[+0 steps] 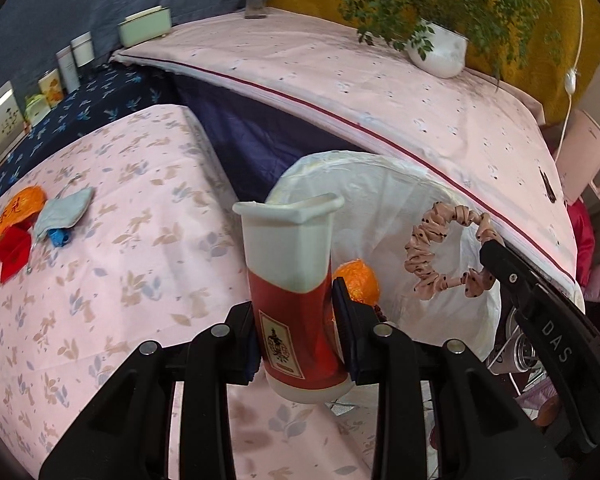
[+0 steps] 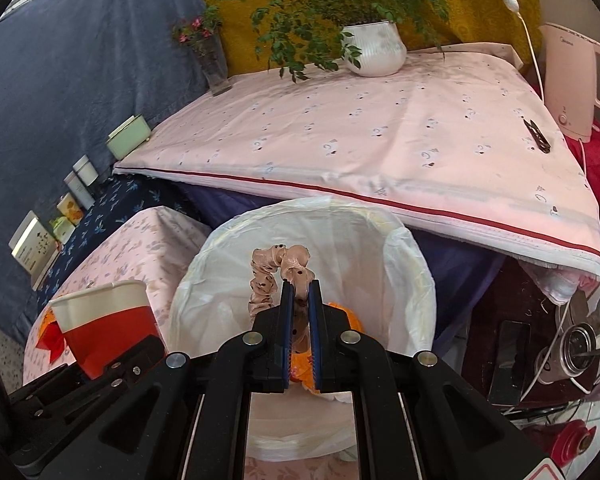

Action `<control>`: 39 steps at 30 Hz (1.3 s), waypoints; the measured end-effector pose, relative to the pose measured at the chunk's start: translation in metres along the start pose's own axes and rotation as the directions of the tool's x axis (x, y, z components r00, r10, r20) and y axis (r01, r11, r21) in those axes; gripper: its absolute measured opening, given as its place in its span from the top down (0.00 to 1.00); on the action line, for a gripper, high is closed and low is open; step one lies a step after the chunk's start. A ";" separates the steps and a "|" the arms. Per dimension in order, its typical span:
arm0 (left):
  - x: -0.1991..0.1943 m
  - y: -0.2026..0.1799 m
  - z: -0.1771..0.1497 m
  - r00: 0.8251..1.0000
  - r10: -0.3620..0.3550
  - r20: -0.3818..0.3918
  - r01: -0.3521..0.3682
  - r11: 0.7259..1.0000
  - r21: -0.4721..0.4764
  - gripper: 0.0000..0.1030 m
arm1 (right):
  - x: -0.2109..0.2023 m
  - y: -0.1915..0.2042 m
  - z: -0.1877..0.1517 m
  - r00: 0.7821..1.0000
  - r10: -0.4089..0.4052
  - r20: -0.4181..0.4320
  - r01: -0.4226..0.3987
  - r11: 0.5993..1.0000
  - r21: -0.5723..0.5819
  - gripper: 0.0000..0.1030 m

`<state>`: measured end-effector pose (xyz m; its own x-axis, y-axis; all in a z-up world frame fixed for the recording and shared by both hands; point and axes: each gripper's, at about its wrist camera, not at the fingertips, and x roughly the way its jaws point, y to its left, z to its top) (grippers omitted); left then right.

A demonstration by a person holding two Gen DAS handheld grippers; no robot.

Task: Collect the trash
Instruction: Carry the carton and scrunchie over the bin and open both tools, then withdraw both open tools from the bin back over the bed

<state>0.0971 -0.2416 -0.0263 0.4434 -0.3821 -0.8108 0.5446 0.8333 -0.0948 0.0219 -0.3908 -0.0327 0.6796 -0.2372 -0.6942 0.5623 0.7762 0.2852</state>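
1. Table [image 1: 112, 280], left: orange wrapper [image 1: 18, 208], red scrap [image 1: 14, 248], grey pouch [image 1: 64, 210], uncollected.
2. Left gripper [image 1: 294, 332]: pinching the red-and-white carton [image 1: 290, 280] upright at the bin's edge, likely for dropping.
3. Lined bin [image 2: 416, 264]: holds orange trash [image 1: 358, 282].
4. Right gripper [image 2: 300, 312]: pressed onto the scrunchie [image 2: 276, 268], held over the bin opening for release.

A red-and-white carton [image 1: 290, 280] hides part of the orange wrapper [image 1: 358, 282] inside the lined bin [image 1: 380, 200]; its label print is unreadable.

Left gripper [image 1: 296, 316], right gripper [image 2: 300, 308]: both clamped.
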 end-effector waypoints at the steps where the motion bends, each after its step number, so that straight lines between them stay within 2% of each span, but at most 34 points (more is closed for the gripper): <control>1: 0.002 -0.002 0.001 1.000 -0.009 0.000 0.009 1.000 0.005 0.71 | 0.001 -0.002 0.000 1.000 -0.002 -0.001 0.002 1.000 0.002 0.93; 3: 0.004 -0.005 0.002 1.000 -0.026 -0.001 0.026 1.000 0.006 0.70 | 0.003 -0.004 0.000 1.000 -0.005 -0.005 0.005 1.000 0.006 0.92; 5: 0.004 -0.005 0.002 0.999 -0.034 0.007 0.034 0.999 -0.003 0.67 | 0.004 -0.004 0.000 1.000 -0.006 -0.007 0.006 1.000 0.004 0.86; 7: 0.003 -0.004 0.002 1.000 -0.019 0.013 0.019 1.000 -0.012 0.46 | 0.004 -0.003 0.000 1.000 -0.010 -0.003 0.010 1.000 0.010 0.82; 9: 0.000 -0.001 0.002 0.999 -0.005 0.035 0.006 1.000 -0.018 0.40 | 0.004 -0.003 0.000 1.000 -0.002 -0.004 0.002 1.000 0.022 0.74; 24: -0.013 0.038 -0.001 0.999 0.028 0.044 -0.023 0.994 -0.104 0.37 | -0.006 0.027 -0.005 1.000 0.016 0.004 -0.016 0.999 -0.036 0.65; 28: -0.017 0.052 -0.005 0.998 0.042 0.047 -0.036 0.991 -0.130 0.37 | -0.009 0.039 -0.009 1.000 0.018 0.008 -0.017 0.998 -0.055 0.58; 39: -0.032 0.095 -0.014 0.995 0.086 0.056 -0.074 0.979 -0.191 0.37 | -0.013 0.073 -0.019 0.999 0.041 0.002 -0.041 0.994 -0.105 0.53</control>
<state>0.1249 -0.1443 -0.0181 0.5277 -0.3308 -0.7824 0.3642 0.9202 -0.1434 0.0453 -0.3200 -0.0150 0.7034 -0.2062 -0.6802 0.4814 0.8423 0.2424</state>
